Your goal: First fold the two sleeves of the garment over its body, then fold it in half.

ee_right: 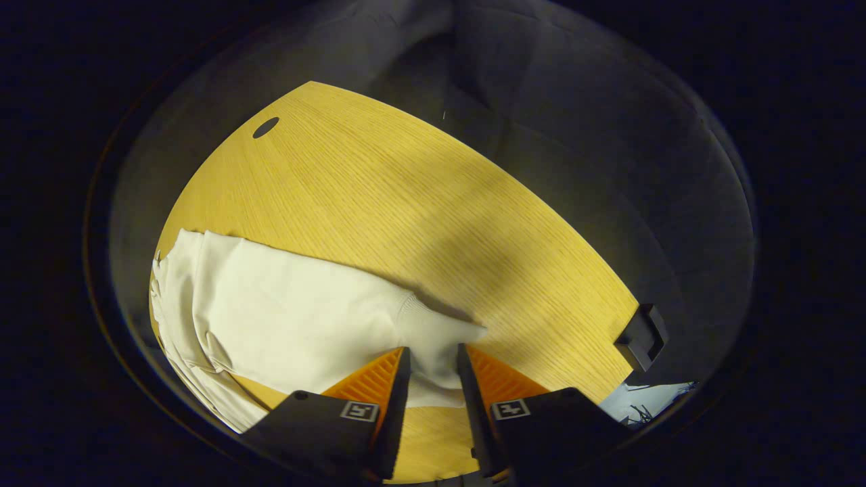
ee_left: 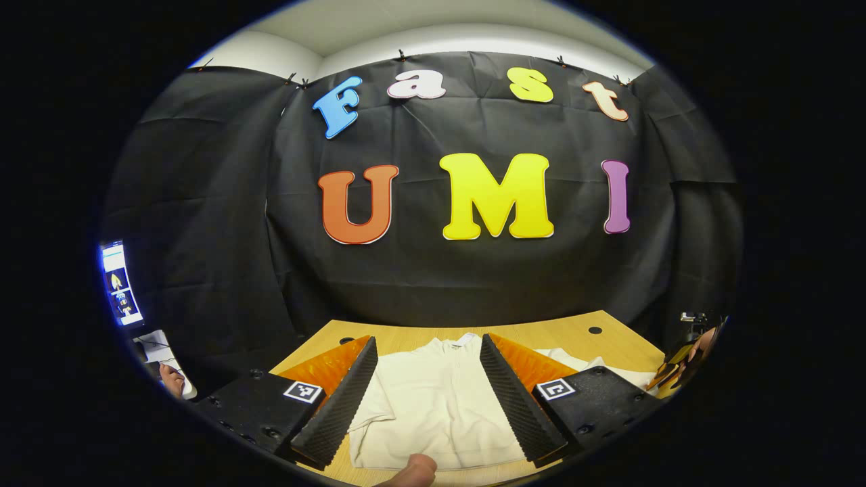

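A white long-sleeved garment [ee_left: 433, 399] lies flat on the wooden table [ee_left: 575, 335], collar toward the booth's wall. My left gripper [ee_left: 429, 338] hovers open and wide over its body, one finger on each side of the chest. In the right gripper view one sleeve [ee_right: 304, 318] stretches out across the table [ee_right: 379, 196], ending in a ribbed cuff [ee_right: 440, 331]. My right gripper [ee_right: 433, 350] is low at that cuff, half open, with the cuff lying between its fingers and not pinched. That right gripper [ee_left: 680, 362] and the hand holding it also appear at the far right of the left gripper view.
A lit monitor [ee_left: 120, 284] and a person's hand [ee_left: 172, 380] are off the table's left side. A fingertip [ee_left: 414, 470] pokes in at the bottom. A small black block [ee_right: 641, 337] sits at the table's edge with papers [ee_right: 643, 400] below it. A cable hole [ee_right: 265, 127] marks the far corner.
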